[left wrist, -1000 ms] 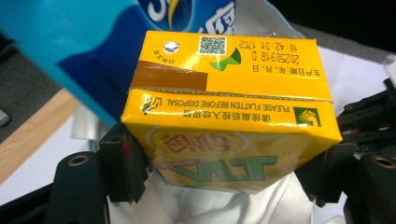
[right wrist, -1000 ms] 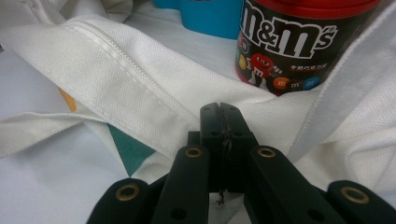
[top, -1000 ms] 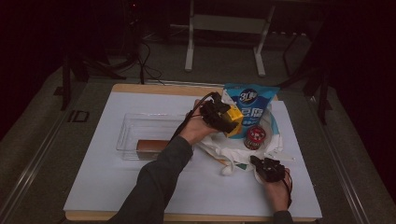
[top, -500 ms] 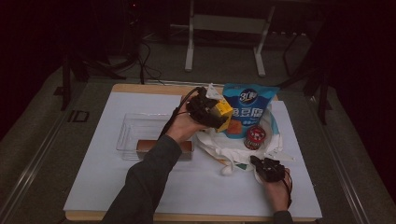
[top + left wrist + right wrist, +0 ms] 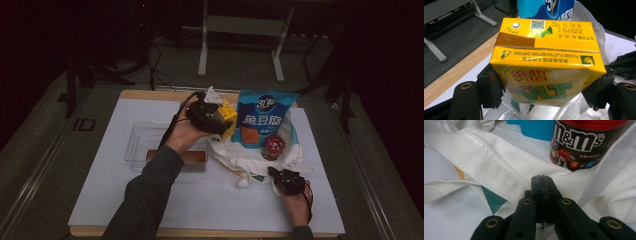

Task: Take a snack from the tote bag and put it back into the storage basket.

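- Carton (image 5: 547, 67) of yellow drink, a small brick-shaped box, sits pinched between the two jaws of the left gripper (image 5: 546, 92), one pad on each narrow side; in the high view the carton (image 5: 226, 116) is held up off the table, just beside the blue snack bag (image 5: 265, 120) and above the rim of the white cloth bag (image 5: 245, 159)
- Paperboard walls look stiff at the edges but likely give in the middle, so a hard squeeze could dent them or push liquid at the taped top seam; a moderate grip low on the side panels seems safest
- If full it should feel fairly heavy for its size, and the glossy print may be slick, so keeping it level would guard against it sliding out
- Right gripper (image 5: 543, 185) has its jaws pressed together, apparently nipping the white cloth bag (image 5: 499, 167) at its hem, near the dark candy tub (image 5: 579, 145)
- Cloth is soft and floppy, so the pinch mostly holds the mouth open
- Clear tray (image 5: 150, 145) lies near, left of the bag
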Demonstrator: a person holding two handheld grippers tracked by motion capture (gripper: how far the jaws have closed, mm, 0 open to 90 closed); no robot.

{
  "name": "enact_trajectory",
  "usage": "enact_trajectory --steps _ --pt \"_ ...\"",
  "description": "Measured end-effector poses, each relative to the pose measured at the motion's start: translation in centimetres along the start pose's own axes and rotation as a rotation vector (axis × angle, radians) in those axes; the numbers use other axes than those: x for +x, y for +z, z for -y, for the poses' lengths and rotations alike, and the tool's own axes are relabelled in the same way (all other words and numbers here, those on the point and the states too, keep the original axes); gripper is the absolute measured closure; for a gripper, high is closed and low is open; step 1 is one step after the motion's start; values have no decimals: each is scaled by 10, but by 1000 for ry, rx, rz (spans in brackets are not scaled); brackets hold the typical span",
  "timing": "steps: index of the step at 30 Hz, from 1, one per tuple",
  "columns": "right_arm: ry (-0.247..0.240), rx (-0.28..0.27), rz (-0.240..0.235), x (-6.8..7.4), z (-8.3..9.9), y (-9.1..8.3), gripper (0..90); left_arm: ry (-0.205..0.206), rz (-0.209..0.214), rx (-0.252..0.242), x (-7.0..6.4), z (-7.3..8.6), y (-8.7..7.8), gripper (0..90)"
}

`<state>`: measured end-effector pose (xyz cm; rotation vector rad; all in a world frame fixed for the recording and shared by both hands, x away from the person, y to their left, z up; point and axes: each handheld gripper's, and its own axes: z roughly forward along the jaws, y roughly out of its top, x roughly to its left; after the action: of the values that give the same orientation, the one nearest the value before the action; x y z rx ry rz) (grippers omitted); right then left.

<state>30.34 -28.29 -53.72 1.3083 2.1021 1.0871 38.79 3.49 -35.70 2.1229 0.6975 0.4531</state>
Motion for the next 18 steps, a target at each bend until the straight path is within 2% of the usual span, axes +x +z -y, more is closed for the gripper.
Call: enact_trajectory --steps 13,14,18 --pt "1 -1 0 0 0 0 893 -27 -44 -8 16 15 -17 286" --pt "1 -1 0 0 0 0 893 -48 -52 -13 21 19 -21 286" --pt "3 -1 -1 0 0 0 893 -65 -69 -12 27 26 -26 286"
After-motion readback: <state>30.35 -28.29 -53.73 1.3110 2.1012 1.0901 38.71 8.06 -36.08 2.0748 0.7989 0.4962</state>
